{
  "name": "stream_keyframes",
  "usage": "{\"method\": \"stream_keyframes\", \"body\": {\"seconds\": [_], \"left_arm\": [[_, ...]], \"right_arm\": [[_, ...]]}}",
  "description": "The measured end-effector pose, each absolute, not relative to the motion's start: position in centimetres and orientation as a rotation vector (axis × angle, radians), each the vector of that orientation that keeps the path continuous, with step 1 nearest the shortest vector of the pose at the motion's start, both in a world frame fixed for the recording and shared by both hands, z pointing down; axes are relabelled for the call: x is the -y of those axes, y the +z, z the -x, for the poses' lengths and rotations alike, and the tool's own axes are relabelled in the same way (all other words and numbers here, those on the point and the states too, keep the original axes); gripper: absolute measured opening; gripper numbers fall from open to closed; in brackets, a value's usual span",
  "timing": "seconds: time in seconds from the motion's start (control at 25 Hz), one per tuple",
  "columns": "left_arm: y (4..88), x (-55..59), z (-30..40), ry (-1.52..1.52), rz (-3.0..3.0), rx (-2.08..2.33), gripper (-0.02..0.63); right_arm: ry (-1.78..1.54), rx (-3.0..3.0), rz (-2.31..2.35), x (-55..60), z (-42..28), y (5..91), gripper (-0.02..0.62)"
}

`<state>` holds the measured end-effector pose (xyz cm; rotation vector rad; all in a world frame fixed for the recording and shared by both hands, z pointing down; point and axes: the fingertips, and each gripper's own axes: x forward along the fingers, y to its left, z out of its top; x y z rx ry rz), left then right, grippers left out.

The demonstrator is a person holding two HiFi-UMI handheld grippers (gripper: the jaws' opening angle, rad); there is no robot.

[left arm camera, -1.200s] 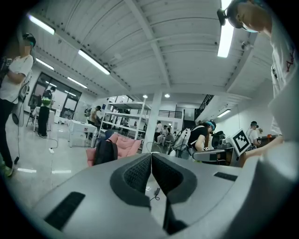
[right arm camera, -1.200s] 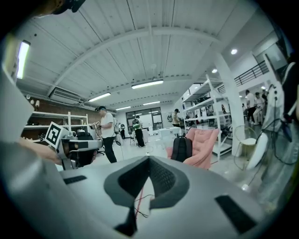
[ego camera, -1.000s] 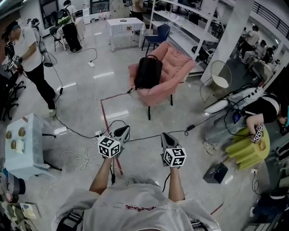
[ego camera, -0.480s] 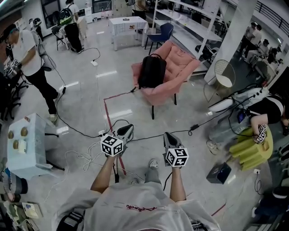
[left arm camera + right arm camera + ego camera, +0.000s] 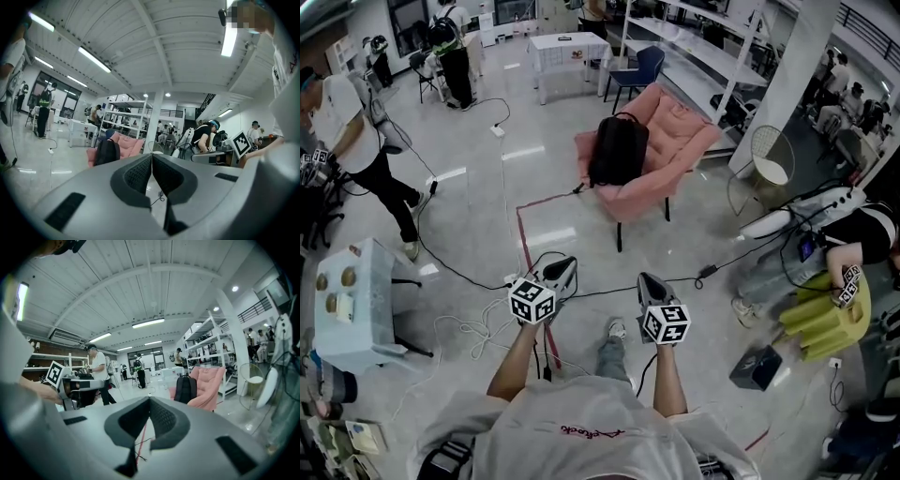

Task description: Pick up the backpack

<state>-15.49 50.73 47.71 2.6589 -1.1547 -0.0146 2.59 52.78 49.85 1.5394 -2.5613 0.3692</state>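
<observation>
Backpack [image 5: 617, 150] upright on pink armchair [image 5: 677, 131], 12 o'clock from us.
Our left hand-held gripper [image 5: 563, 265] and right hand-held gripper [image 5: 645, 280] are both closed, empty, well apart from it at 6 o'clock.

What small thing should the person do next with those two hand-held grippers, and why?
Probably take a step forward toward the pink armchair. The black backpack stands on its seat, far across the floor from the left hand-held gripper and the right hand-held gripper. Both are shut with nothing between their jaws, so nothing can be grasped from here yet.
</observation>
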Motion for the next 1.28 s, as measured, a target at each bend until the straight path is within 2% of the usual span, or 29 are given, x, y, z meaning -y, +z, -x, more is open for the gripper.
{"method": "stream_keyframes", "body": {"seconds": [0.64,1.28], "left_arm": [[45.8,-35.9,12.2,-0.033,-2.649,1.217,0.015],[45.6,-21.9,4.4,-0.008,-2.621,1.255,0.015]], "right_arm": [[0.312,2.624,-1.479,-37.1,-4.9,47.7,0.018],[0.352,2.658,-1.41,-22.7,-11.5,47.9,0.018]]}}
